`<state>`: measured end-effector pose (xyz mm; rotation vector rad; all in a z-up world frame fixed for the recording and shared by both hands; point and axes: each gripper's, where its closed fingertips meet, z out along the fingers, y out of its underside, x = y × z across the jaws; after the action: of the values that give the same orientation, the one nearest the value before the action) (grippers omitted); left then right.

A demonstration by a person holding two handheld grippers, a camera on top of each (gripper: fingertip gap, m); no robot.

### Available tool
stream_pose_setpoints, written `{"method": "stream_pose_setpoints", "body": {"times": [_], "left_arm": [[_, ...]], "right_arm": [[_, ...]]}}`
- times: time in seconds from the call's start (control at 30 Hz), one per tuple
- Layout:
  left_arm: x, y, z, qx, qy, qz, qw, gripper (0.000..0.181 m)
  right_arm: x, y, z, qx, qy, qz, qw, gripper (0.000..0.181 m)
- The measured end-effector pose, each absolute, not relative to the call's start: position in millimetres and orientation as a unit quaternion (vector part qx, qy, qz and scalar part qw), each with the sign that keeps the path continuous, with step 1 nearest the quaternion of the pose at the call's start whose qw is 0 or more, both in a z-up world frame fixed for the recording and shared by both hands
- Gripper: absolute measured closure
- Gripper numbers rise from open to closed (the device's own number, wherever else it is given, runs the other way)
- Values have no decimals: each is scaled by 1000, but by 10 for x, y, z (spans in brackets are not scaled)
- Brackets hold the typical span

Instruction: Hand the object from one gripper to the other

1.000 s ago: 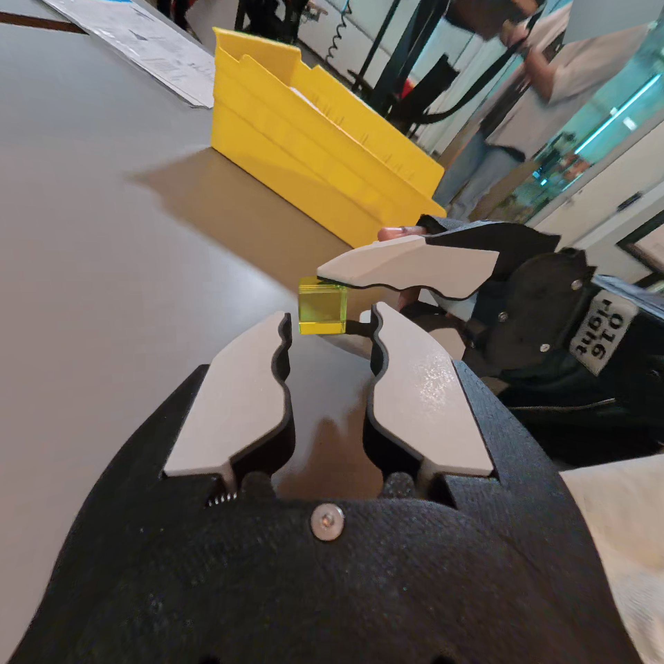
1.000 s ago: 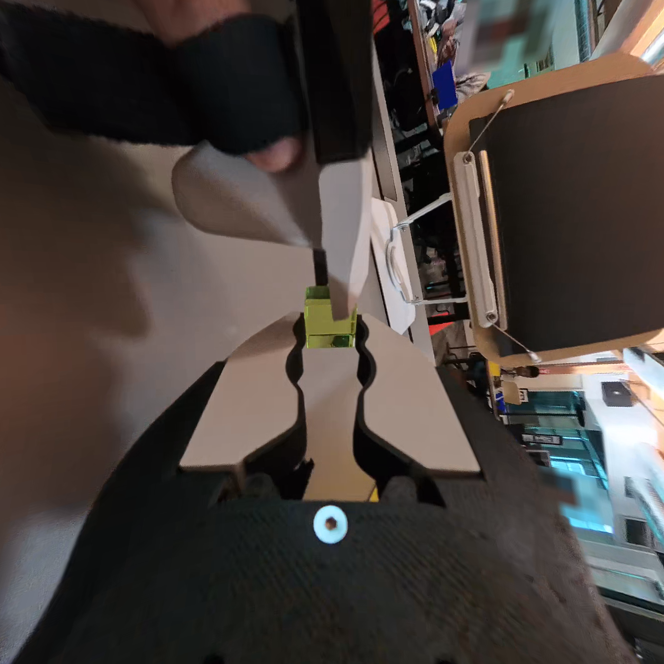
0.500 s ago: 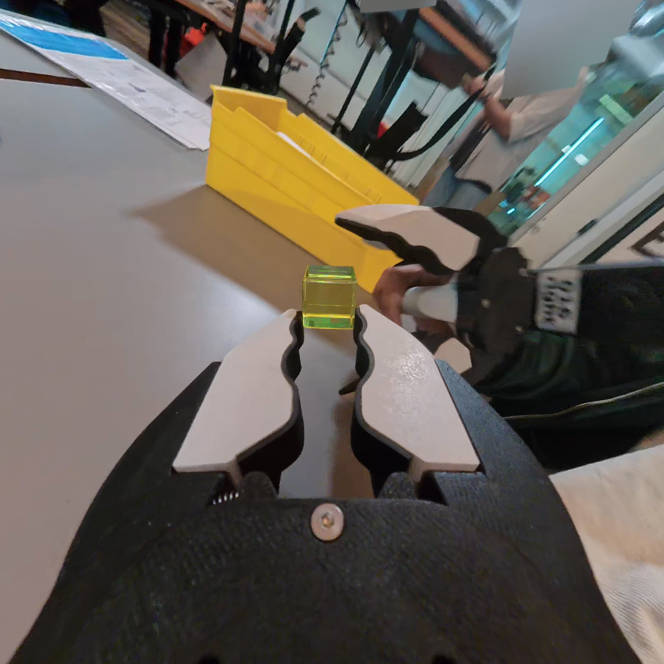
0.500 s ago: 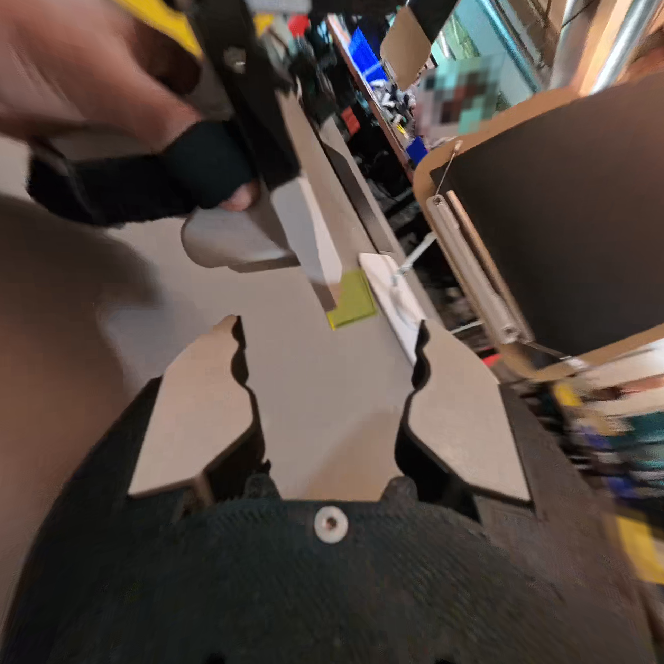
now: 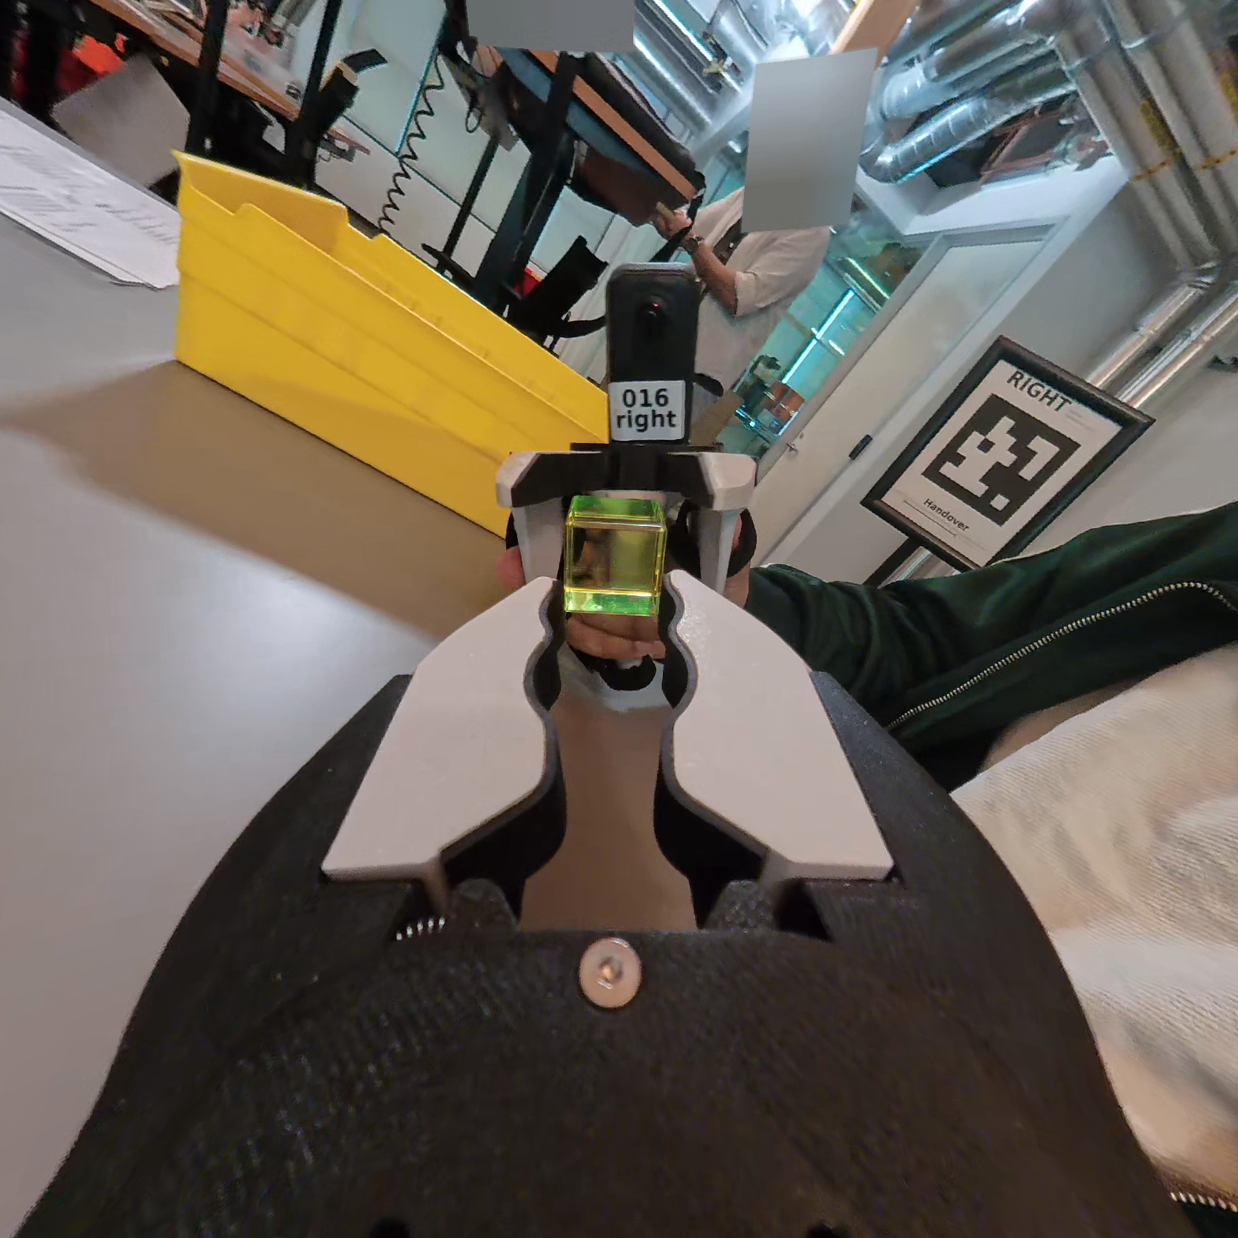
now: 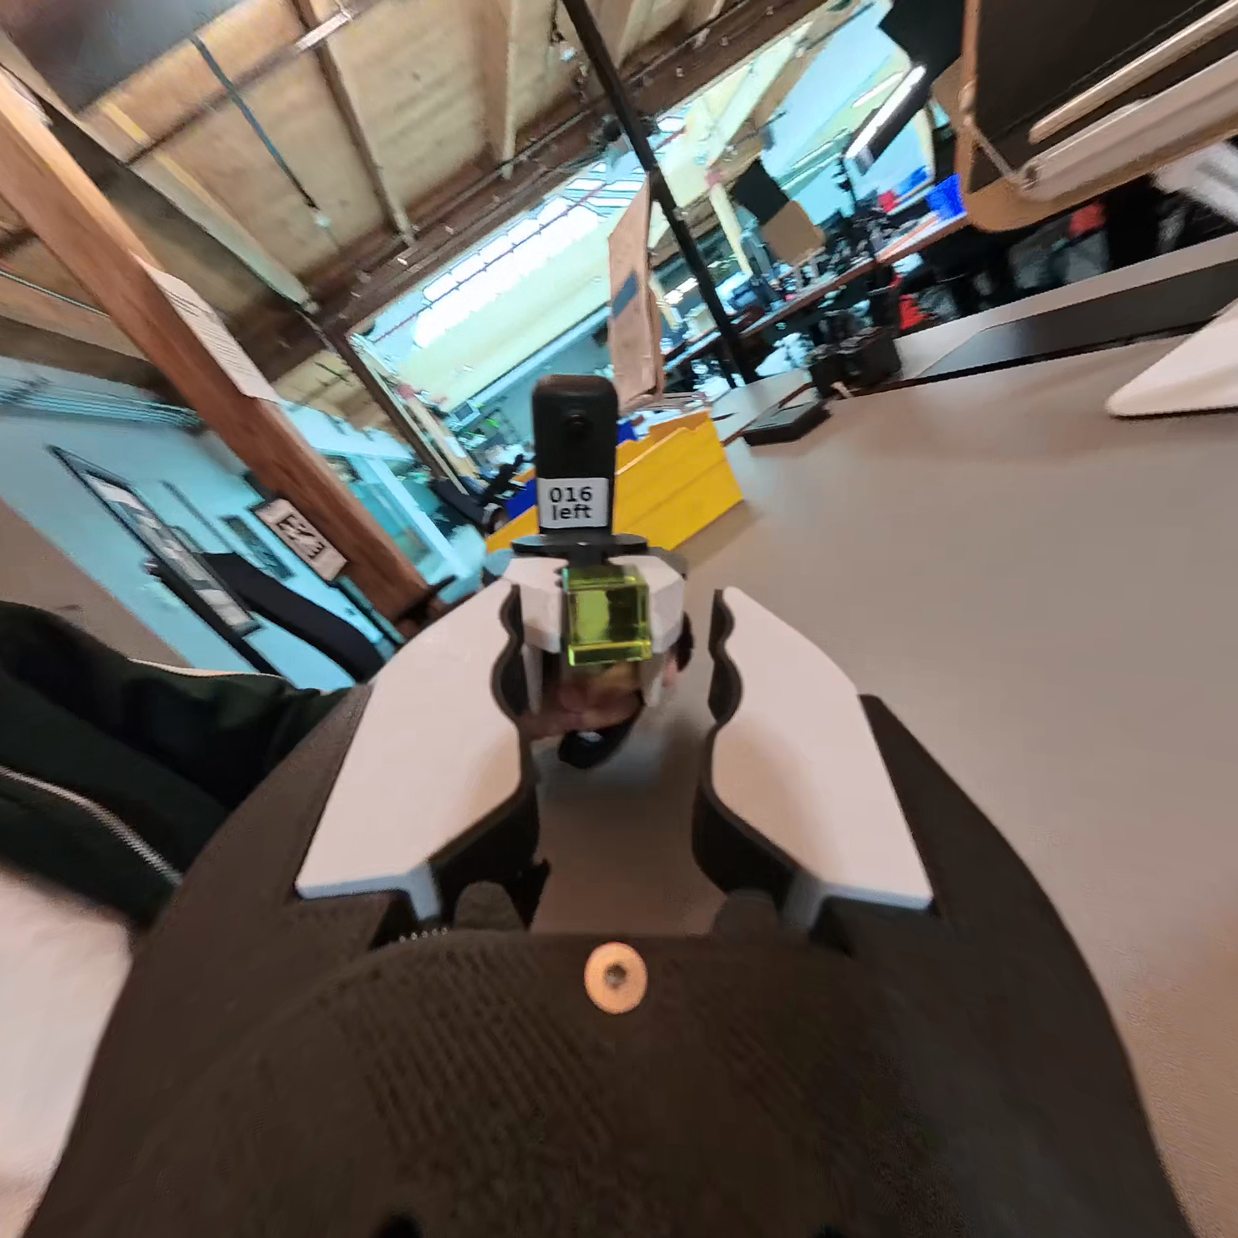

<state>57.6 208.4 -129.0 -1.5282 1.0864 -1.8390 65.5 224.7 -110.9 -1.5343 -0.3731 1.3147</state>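
Grey table (image 5: 167,670); yellow bin (image 5: 348,348); silver ceiling ducts (image 5: 1005,100); wooden post (image 6: 201,375).

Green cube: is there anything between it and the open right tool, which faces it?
Nothing visible. The right tool is open and faces the green cube directly, with only free space between them. The left tool is shut on the cube's two sides, so those sides are covered.

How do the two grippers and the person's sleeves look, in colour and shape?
Both the left gripper and the right gripper have a black textured body, pale grey fingers with wavy black-edged inner sides, and a silver screw. Each carries an upright black camera with a white label. The sleeves are dark green with a zipper.
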Motion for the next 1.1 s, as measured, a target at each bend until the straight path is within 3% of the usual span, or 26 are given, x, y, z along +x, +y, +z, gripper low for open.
{"method": "stream_pose_setpoints", "body": {"times": [0.13,0.23,0.6,0.8,0.97,1.1], "left_arm": [[624,2024,-1305,-562,396,-685,243,154],[631,1993,-1268,-554,385,-701,232,154],[640,1973,-1279,-543,390,-706,235,154],[646,2000,-1305,-544,389,-704,239,141],[623,2124,-1370,-549,442,-625,335,130],[578,2108,-1354,-506,528,-528,431,141]], "right_arm": [[568,2176,-1105,-627,-163,585,488,137],[555,2160,-1130,-634,-177,575,486,155],[557,2163,-1135,-643,-178,570,479,155],[621,2201,-1125,-640,-153,584,476,156],[687,2232,-1142,-638,-108,624,438,155],[677,2255,-1247,-647,-67,658,380,155]]}}
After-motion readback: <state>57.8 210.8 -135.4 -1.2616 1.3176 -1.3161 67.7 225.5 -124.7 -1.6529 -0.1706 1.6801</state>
